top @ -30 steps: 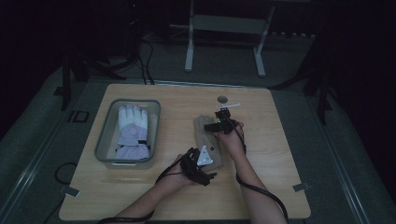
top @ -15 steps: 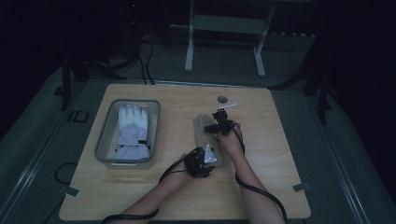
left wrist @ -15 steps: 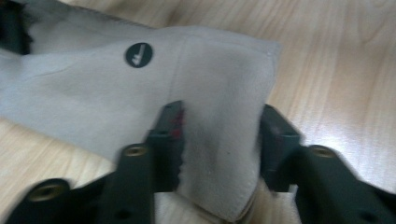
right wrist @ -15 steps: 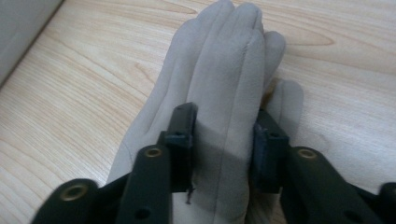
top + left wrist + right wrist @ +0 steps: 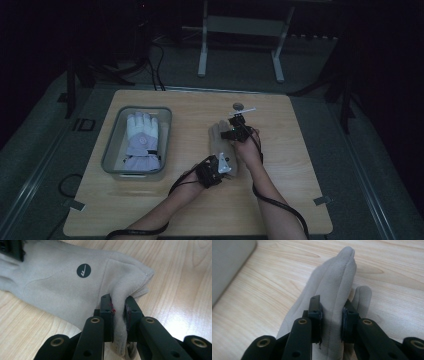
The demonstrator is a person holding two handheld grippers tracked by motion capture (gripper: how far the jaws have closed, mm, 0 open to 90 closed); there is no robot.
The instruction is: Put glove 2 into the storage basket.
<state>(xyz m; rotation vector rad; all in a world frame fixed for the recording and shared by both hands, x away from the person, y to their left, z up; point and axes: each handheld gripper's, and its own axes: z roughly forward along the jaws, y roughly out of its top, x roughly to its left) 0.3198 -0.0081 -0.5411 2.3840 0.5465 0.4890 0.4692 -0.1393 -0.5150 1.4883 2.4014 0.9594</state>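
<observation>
While grey glove (image 5: 220,142) lies on table (image 5: 295,165), left claw (image 5: 118,312) pinches cuff, right claw (image 5: 332,320) pinches fingers.

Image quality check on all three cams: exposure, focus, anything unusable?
High view: underexposed, room near black, table dim but readable, grey glove low in contrast. Left gripper view: bright and even, glove logo sharp, tongs slightly soft. Right gripper view: well lit, glove finger sharp, the nearest parts blurred.

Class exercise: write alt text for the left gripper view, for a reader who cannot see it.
Two black jaws pinch a fold at the edge of a beige glove that lies on a pale wooden table. A round dark logo marks the glove.
</observation>
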